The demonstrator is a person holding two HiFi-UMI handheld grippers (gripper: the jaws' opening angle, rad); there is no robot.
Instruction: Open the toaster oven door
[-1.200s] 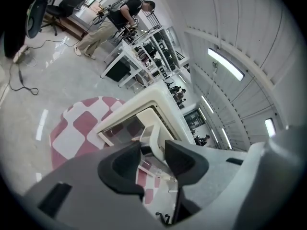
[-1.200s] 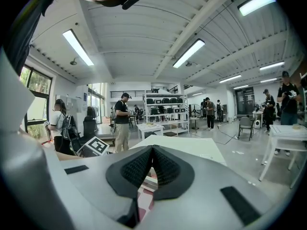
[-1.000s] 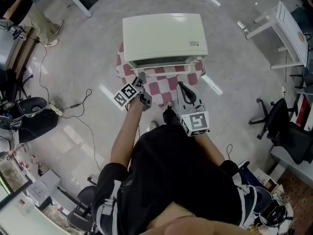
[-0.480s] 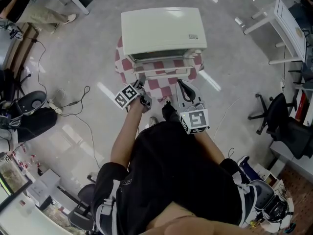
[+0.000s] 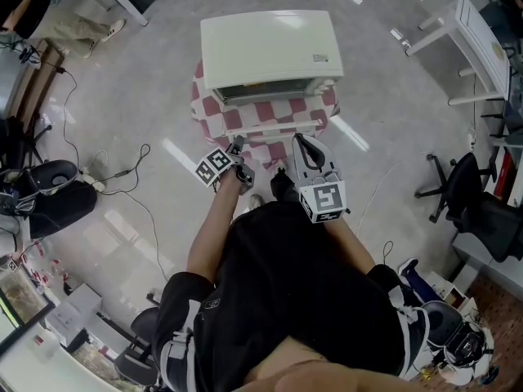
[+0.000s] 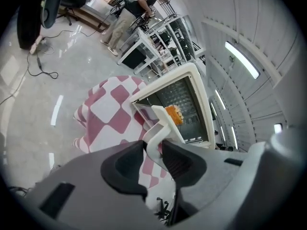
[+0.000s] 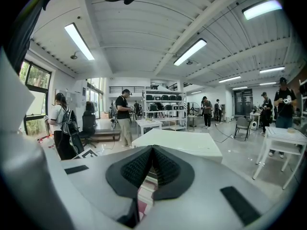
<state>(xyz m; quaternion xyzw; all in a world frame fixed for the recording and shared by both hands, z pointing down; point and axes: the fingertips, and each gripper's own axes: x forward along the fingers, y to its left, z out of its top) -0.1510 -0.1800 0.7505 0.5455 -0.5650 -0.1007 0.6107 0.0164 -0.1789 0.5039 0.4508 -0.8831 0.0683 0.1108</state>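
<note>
1. Toaster oven stands on a small surface draped in a checked cloth. Its front faces the person, so either gripper can reach it.
2. Its door hangs well down from the opening on its bottom hinge. The racks inside show in the left gripper view, so the task looks well along.
3. Left gripper has the door handle between its jaws, near the handle's left end. The jaws have just been closing, and the pads now press on either side of the white bar. That hold likely lets the hand lead the door down its arc.
4. Right gripper is closed on nothing, jaws together. It hovers in front of the surface's right side, apart from the door, probably to stay out of its swing.
</note>
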